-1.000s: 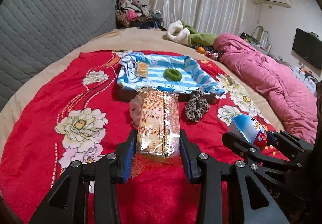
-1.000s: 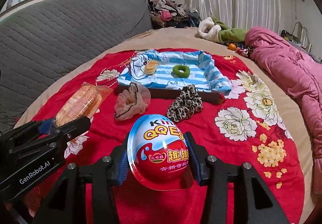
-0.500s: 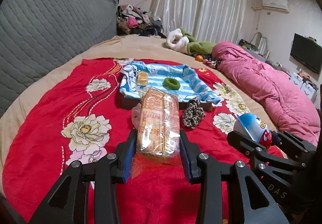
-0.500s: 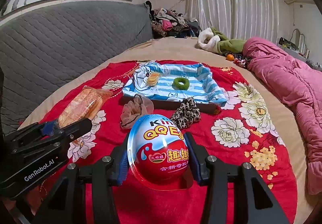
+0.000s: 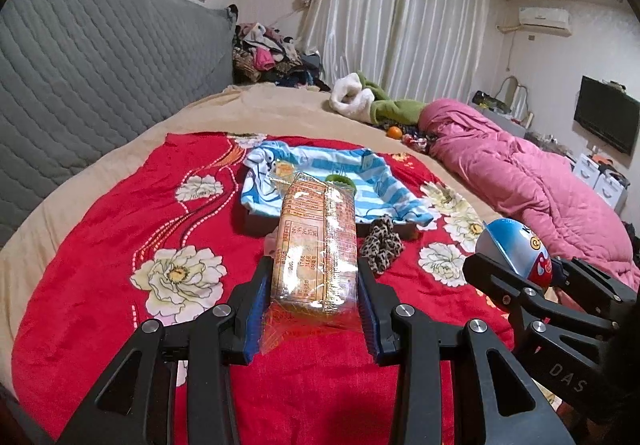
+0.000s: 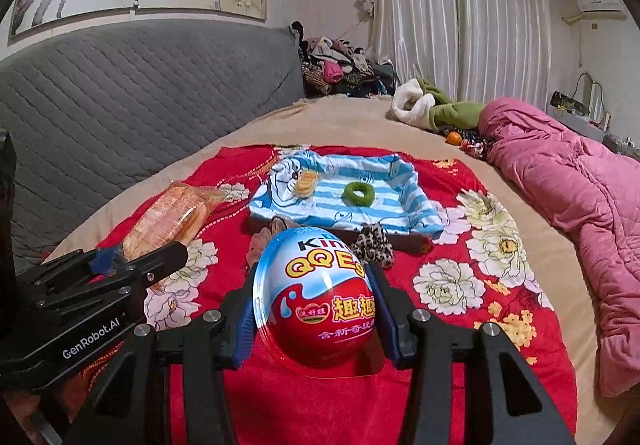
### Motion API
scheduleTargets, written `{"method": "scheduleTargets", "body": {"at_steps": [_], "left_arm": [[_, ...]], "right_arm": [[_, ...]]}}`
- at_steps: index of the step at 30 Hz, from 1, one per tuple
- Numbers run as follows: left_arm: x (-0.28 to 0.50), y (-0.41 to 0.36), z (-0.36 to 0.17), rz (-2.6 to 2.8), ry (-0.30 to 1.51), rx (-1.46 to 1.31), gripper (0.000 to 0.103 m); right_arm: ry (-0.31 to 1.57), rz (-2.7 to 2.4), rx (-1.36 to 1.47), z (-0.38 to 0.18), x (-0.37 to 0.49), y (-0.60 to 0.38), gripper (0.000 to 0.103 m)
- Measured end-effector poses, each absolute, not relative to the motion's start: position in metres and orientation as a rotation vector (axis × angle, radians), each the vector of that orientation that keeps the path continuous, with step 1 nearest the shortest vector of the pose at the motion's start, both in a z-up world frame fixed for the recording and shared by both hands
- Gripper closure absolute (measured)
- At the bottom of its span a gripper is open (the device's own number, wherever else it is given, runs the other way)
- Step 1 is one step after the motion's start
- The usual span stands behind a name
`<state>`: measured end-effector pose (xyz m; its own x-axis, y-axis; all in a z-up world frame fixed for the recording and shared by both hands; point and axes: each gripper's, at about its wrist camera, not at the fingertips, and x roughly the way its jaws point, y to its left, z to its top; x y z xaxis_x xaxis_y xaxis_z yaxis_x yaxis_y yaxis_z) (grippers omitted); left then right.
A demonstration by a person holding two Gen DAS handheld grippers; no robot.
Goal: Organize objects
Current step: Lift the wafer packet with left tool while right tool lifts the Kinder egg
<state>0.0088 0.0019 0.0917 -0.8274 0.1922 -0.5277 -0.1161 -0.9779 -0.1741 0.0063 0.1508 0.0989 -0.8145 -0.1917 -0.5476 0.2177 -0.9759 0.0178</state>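
Note:
My left gripper [image 5: 314,309] is shut on an orange cracker packet [image 5: 316,241], held above the red floral blanket [image 5: 100,245]. My right gripper [image 6: 316,319] is shut on a red and blue toy egg [image 6: 316,293]; the egg also shows in the left wrist view [image 5: 516,249]. Ahead lies a tray lined with a blue striped cloth [image 6: 384,201], holding a small biscuit pack [image 6: 305,183] and a green hair ring [image 6: 357,193]. A leopard scrunchie [image 6: 372,245] and a beige scrunchie [image 6: 266,241] lie in front of the tray.
A pink quilt [image 6: 580,197] lies along the right side of the bed. A grey padded headboard [image 6: 120,93] runs along the left. A white and green garment [image 6: 432,109] and a pile of clothes [image 6: 340,65] sit at the far end.
Both grippers have risen and drawn back from the tray with their loads still held. The tray and scrunchies look smaller and farther away.

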Motion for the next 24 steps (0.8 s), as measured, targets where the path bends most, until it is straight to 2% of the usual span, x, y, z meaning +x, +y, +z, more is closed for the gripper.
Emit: {"method": "scheduleTargets", "body": {"at_steps": [24], "left_arm": [[-0.034,0.004,0.107,2.865,-0.166,-0.808,0.062]], "right_arm": [[0.081,-2.816,0.745,0.130,-0.027,0.145,0.053]]}}
